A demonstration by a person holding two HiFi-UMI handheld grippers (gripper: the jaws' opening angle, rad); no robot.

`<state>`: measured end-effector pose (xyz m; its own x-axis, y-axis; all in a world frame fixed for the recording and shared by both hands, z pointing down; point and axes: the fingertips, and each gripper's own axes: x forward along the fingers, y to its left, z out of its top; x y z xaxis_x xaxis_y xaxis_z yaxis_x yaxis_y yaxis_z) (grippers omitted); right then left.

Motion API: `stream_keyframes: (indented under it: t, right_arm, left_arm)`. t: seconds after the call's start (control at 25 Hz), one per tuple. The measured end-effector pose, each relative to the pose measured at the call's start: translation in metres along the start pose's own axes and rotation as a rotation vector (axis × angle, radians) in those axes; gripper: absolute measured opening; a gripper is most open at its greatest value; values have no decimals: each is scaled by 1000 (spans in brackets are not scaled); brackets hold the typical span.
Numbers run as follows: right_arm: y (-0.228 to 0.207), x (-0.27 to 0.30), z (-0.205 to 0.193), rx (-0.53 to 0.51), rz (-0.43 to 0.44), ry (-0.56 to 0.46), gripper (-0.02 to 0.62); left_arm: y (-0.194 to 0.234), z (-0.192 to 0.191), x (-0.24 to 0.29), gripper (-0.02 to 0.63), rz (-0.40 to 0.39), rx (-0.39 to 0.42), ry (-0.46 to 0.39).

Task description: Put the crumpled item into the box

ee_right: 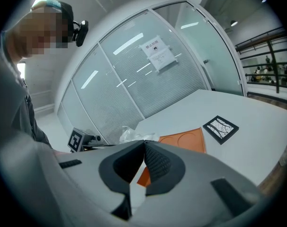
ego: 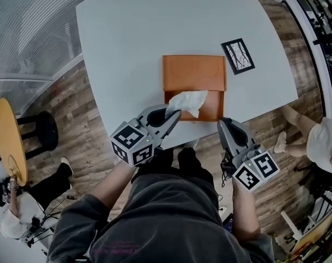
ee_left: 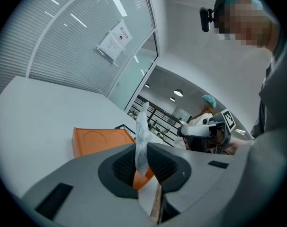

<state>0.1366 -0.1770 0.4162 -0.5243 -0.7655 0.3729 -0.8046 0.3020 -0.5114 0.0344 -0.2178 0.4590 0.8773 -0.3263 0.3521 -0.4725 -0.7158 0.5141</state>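
While my left gripper pinches the crumpled tissue in its fingers over the near left corner of the open orange box, my right gripper hangs with its fingers pressed together on nothing, just off the box's near right corner. The box sits close to the near edge of the white surface. I see open room beyond it and to its left, and a black-framed marker card lies to its right, apart from it.

Bare table left of and behind orange box; marker card near its right rear corner; near edge open.
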Motion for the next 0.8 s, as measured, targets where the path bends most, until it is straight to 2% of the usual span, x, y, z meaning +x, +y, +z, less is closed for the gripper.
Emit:
stream_keyframes:
  t: [0.4, 0.8]
  right_arm:
    - [-3, 7, -19, 38, -33, 25, 5]
    - [-20, 1, -36, 75, -55, 38, 5]
  left_arm:
    - [22, -35, 18, 64, -19, -13, 102]
    - [26, -59, 44, 64, -5, 3, 187]
